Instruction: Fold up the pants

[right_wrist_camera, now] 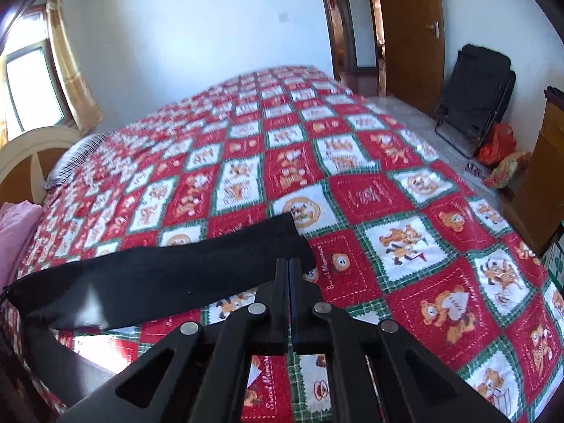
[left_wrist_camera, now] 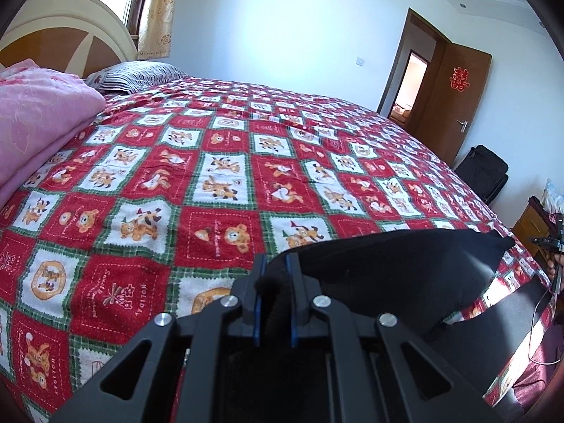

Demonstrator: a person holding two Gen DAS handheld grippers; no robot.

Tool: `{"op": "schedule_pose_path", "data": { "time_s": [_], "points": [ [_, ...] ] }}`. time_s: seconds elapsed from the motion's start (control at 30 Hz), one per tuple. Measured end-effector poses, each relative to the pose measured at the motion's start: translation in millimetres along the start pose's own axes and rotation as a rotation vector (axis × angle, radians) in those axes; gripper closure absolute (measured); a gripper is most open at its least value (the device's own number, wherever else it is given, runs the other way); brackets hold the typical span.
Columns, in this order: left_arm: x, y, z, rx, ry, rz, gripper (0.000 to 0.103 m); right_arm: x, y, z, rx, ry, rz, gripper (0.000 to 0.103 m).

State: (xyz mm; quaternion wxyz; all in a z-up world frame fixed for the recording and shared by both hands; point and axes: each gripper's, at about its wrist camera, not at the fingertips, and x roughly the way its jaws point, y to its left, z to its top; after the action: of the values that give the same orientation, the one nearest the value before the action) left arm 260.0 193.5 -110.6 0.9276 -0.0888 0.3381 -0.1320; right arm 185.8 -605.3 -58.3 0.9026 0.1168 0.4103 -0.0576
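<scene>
Black pants (left_wrist_camera: 387, 268) hang stretched just above the near edge of the bed, casting a shadow on the cover. My left gripper (left_wrist_camera: 275, 264) is shut on one end, with a bunch of black cloth squeezed between its blue pads. From there the cloth runs off to the right. In the right wrist view the pants (right_wrist_camera: 158, 278) stretch away to the left as a long black band. My right gripper (right_wrist_camera: 289, 262) is shut on the band's right end, and a corner of cloth pokes out past its fingertips. How the pants are doubled is hidden.
The bed carries a red, white and green checked cover (left_wrist_camera: 218, 176). A pink quilt (left_wrist_camera: 42, 120) and a striped pillow (left_wrist_camera: 141, 75) lie by the headboard. Beyond the foot of the bed are a black folding chair (right_wrist_camera: 476, 98), a red bag (right_wrist_camera: 497, 144) and a wooden cabinet (right_wrist_camera: 543, 176).
</scene>
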Motion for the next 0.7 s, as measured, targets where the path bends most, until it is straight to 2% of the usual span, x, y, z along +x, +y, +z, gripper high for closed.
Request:
{"op": "schedule_pose_path", "data": {
  "time_s": [0.03, 0.07, 0.1, 0.27, 0.33, 0.43, 0.47, 0.5, 0.57, 0.67, 0.7],
  "points": [
    [1, 0, -1, 0.0, 0.001, 0.003, 0.091, 10, 1, 2, -0.006, 0.021, -0.012, 0.077],
    [3, 0, -1, -0.002, 0.003, 0.007, 0.091, 19, 3, 5, -0.022, 0.03, -0.031, 0.033],
    [6, 0, 0, -0.003, 0.01, 0.012, 0.091, 27, 6, 8, -0.04, 0.026, -0.051, 0.023],
    [18, 2, -1, 0.003, 0.04, 0.037, 0.092, 68, 8, 37, -0.041, 0.036, -0.082, 0.024],
    [22, 4, -1, 0.0, 0.051, 0.046, 0.092, 83, 5, 49, -0.026, 0.051, -0.074, 0.025],
    [29, 5, -1, -0.002, 0.067, 0.058, 0.092, 109, 3, 61, -0.019, 0.104, -0.077, 0.036],
    [30, 6, -1, -0.002, 0.071, 0.061, 0.092, 120, 2, 62, -0.012, 0.135, -0.068, 0.042],
    [32, 6, -1, -0.002, 0.074, 0.062, 0.092, 127, 1, 62, -0.006, 0.16, -0.052, 0.047],
    [34, 6, 0, -0.003, 0.081, 0.066, 0.092, 141, 1, 58, 0.009, 0.22, 0.004, 0.048],
    [37, 5, 0, 0.003, 0.091, 0.072, 0.092, 138, 9, 55, -0.061, 0.175, -0.038, 0.095],
    [38, 5, 1, 0.006, 0.095, 0.075, 0.092, 136, 9, 54, -0.057, 0.168, -0.042, 0.098]
  ]
}}
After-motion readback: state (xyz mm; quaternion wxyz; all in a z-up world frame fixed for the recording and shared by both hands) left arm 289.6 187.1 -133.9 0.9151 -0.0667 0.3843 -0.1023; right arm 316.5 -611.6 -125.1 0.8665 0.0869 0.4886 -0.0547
